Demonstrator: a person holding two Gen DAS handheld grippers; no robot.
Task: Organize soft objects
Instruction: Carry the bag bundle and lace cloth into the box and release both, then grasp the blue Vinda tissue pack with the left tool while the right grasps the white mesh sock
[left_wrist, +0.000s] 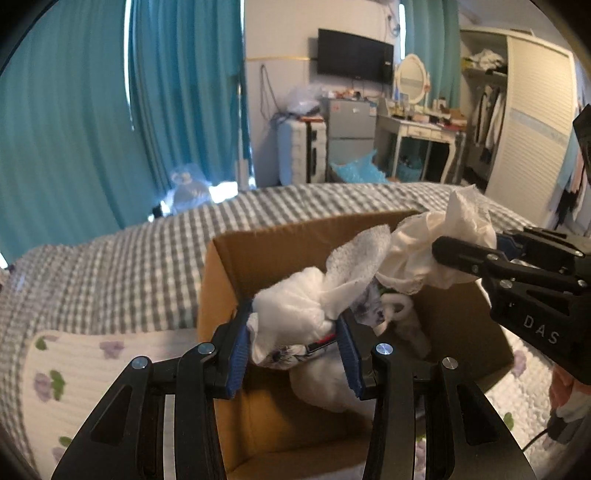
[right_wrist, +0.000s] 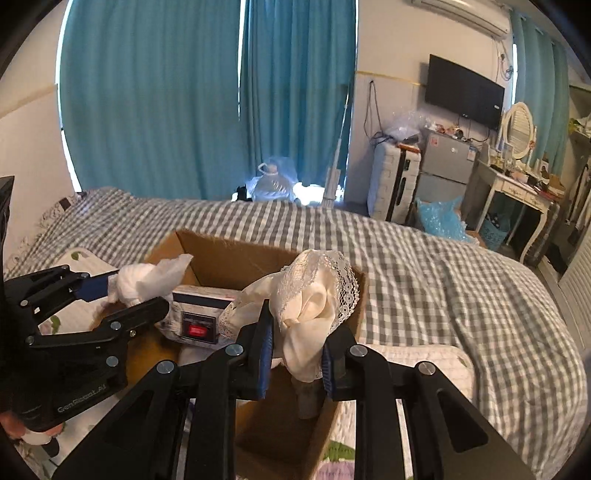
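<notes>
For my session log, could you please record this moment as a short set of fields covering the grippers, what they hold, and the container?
setting: cardboard box on a bed with a grey checked bedspread
left gripper: shut on a white fluffy cloth, above the box
right gripper: shut on a cream lace-trimmed cloth, above the box
box contents: more white soft items; a printed item with a red label
under box: floral quilted mat

Left gripper (left_wrist: 293, 332) pinches a white fluffy cloth (left_wrist: 295, 310) over the cardboard box (left_wrist: 273, 251); at two o'clock, right gripper (left_wrist: 469, 247) clamps a cream lace-trimmed cloth (left_wrist: 413, 251).
</notes>
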